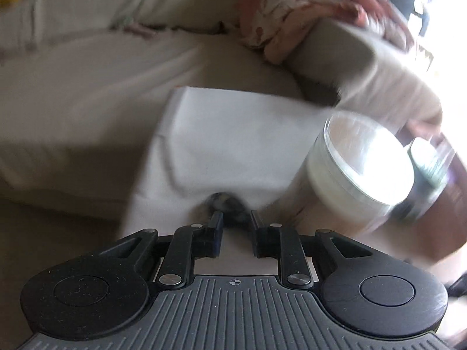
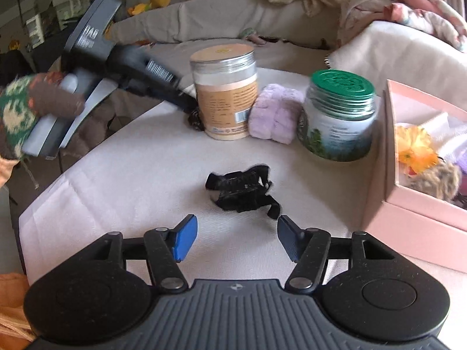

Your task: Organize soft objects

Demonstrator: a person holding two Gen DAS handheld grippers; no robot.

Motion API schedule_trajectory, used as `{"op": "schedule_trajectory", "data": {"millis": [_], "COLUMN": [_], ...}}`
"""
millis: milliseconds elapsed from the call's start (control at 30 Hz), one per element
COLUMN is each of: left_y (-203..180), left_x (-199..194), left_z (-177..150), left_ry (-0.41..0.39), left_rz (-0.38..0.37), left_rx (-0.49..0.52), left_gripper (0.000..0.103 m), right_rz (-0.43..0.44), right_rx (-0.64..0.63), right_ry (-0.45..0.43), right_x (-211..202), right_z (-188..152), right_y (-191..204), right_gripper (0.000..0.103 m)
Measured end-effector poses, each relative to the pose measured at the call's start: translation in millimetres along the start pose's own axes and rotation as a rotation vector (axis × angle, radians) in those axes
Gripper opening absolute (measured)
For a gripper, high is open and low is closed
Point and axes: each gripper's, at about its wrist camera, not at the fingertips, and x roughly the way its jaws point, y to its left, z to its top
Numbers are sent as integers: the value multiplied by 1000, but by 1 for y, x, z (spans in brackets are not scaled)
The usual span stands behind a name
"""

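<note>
A black scrunchie [image 2: 242, 192] lies on the white cloth [image 2: 116, 175], just ahead of my right gripper [image 2: 235, 218], which stands open with nothing between its blue pads. My left gripper [image 1: 235, 214] has its fingers close together on a dark fuzzy scrunchie [image 1: 226, 204]; the view is blurred. In the right wrist view that left gripper [image 2: 189, 108] reaches down to the dark scrunchie [image 2: 195, 119], beside the tan jar [image 2: 226, 93]. A lilac fluffy piece [image 2: 275, 113] sits between the tan jar and a green-lidded jar [image 2: 340, 113].
A pink box [image 2: 408, 221] at the right holds an orange flower piece [image 2: 414, 145] and other soft items. A patterned sleeve [image 2: 23, 110] holds the left gripper's handle. Sofa cushions and crumpled fabric [image 2: 394, 8] lie behind. The tan jar [image 1: 359, 163] is close to the left gripper's right side.
</note>
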Motion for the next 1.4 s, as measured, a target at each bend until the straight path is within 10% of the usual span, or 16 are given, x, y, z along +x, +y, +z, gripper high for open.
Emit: {"op": "schedule_trajectory", "data": {"millis": [100, 233, 333, 700, 833, 1400], "left_y": [6, 33, 30, -9, -12, -18], "left_x": [-9, -13, -4, 9, 4, 10], "left_z": [-10, -15, -10, -7, -9, -32], "left_ry": [-15, -30, -52, 15, -1, -131], "left_rz": [25, -180, -169, -59, 71, 17], "left_rx": [1, -311, -384, -146, -36, 74], "left_gripper": [23, 23, 23, 29, 49, 43], "right_rz": [-7, -16, -6, -10, -28, -135], "right_rx": [3, -9, 1, -3, -4, -195], "right_ry": [-8, -15, -13, -40, -48, -45], "right_x": [1, 3, 4, 4, 2, 31], "right_z": [-2, -6, -8, -14, -17, 14], "right_y": [-2, -2, -3, -2, -1, 28], "right_gripper": [61, 61, 61, 65, 65, 63]}}
